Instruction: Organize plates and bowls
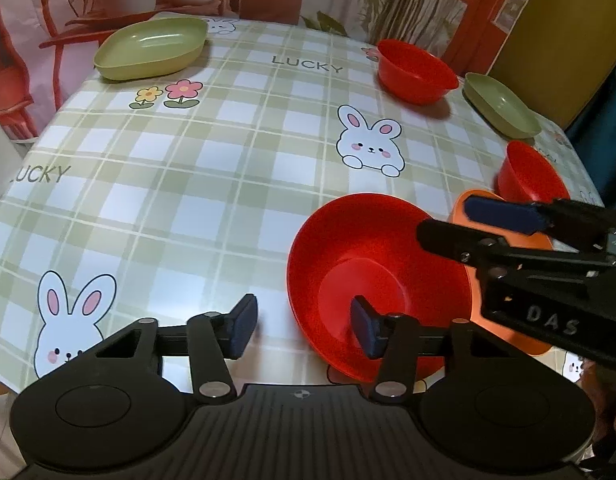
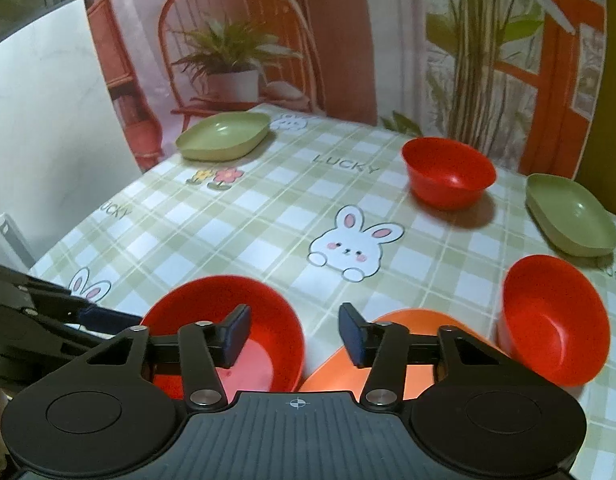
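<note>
Left gripper (image 1: 304,330) wide open and empty, its right finger inside the near red bowl (image 1: 372,280), rim between the jaws; right gripper (image 2: 295,334), also open and empty, hovers over the orange plate (image 2: 392,344) just right

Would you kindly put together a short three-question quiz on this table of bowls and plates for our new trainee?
1. Count: how many red bowls are on the table?
2. True or false: the left tongs are shut on the near red bowl.
3. Multiple choice: what lies directly beside the near red bowl, on its right? A) a green plate B) the orange plate C) a cup

Key
1. Three: the near one, the far red bowl and the right red bowl.
2. False. The jaws are open, one finger over the bowl's inside and one outside it.
3. B
</note>
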`<state>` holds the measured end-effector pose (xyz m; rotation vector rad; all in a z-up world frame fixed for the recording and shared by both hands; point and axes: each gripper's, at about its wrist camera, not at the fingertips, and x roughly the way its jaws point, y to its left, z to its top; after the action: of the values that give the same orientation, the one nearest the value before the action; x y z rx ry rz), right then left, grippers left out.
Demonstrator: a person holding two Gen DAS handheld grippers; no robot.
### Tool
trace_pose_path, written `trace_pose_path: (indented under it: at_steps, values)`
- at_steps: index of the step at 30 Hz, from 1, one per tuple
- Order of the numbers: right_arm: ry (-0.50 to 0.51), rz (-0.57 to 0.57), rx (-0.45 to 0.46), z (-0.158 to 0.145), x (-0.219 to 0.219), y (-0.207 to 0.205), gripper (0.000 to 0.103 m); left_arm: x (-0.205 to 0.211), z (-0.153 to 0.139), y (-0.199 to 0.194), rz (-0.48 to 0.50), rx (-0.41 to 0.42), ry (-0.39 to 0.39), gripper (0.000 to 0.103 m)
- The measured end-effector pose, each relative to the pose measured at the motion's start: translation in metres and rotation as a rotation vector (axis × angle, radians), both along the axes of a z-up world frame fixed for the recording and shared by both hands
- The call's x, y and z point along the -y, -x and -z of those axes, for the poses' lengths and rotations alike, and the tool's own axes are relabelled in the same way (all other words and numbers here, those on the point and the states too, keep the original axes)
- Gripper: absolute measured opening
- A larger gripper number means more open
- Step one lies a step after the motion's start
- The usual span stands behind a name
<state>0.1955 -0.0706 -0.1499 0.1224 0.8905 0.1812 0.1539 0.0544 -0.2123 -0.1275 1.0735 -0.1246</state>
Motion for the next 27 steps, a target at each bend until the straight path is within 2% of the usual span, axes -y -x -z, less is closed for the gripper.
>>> trace_pose_path:
  at_steps: [3,8,12,17,20,27]
  values:
    - [-0.005,-0.001,-0.012,0.003,0.0,0.001,0.037,0.0,0.002,0.0,-0.005,-0.014,0.014,0.034]
    - [-0.017,0.008,-0.036,0.008,0.001,0.001,0.03,-0.002,0.003,0.001,-0.021,-0.018,0.019,0.025]
    - [-0.027,0.009,-0.051,0.012,0.001,0.003,0.025,-0.001,0.004,0.002,-0.028,-0.018,0.026,0.023]
    - [-0.048,0.018,-0.065,0.015,0.005,0.004,0.008,-0.001,0.005,0.003,-0.039,-0.024,0.04,0.017]
    - [-0.064,0.024,-0.07,0.016,0.007,0.005,0.005,-0.002,0.005,0.003,-0.045,-0.018,0.044,0.014]
    - [-0.073,0.027,-0.07,0.016,0.007,0.006,0.005,-0.002,0.004,0.004,-0.05,-0.016,0.037,0.013]
